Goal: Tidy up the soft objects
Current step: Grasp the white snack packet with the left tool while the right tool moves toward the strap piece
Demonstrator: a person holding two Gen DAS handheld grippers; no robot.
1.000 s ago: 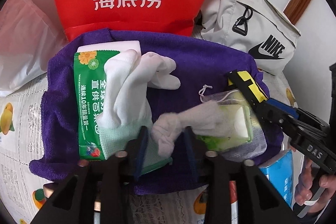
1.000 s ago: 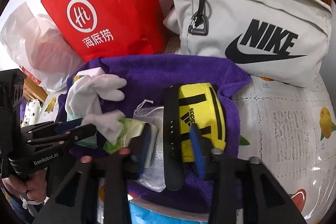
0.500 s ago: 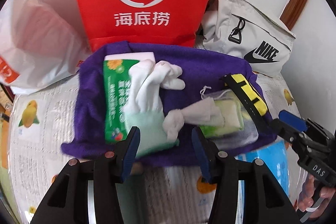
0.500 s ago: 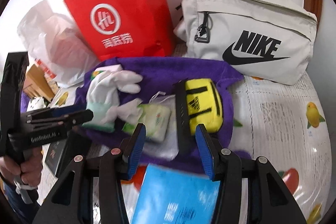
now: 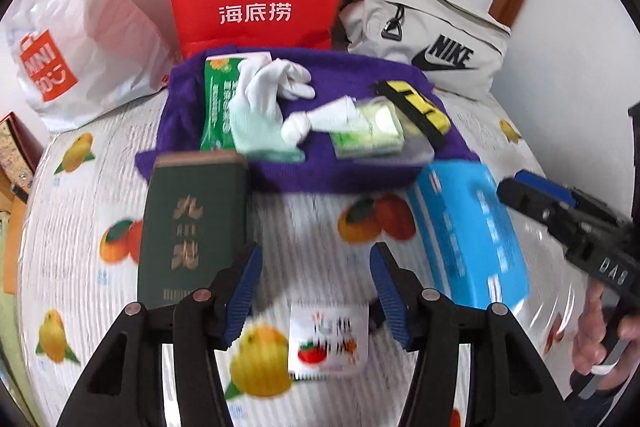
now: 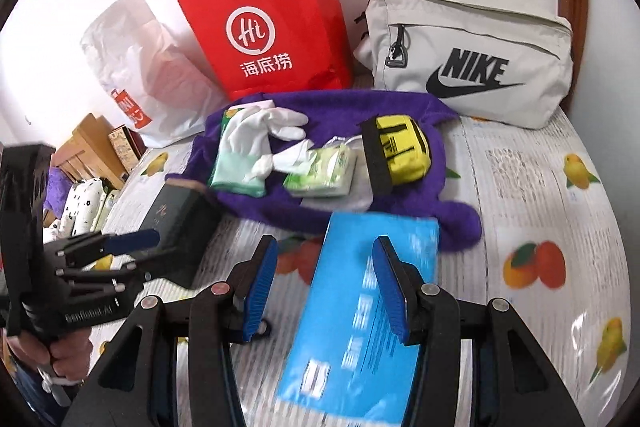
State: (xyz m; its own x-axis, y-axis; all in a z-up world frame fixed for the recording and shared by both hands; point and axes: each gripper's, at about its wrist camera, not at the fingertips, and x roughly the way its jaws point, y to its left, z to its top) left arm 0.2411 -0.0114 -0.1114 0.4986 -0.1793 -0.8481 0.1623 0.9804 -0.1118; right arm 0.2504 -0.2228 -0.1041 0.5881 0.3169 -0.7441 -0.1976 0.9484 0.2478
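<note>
So the soft stuff sits on the purple towel (image 6: 352, 115): white glove (image 6: 248, 143) on its left part, tissue pack (image 6: 324, 171) mid, yellow pouch (image 6: 400, 151) on the right. In front of the towel, my left gripper (image 5: 316, 291) is opening, nothing between its jaws. Right gripper (image 6: 324, 287) hangs half open over the blue pack (image 6: 360, 327), gripping nothing.
</note>
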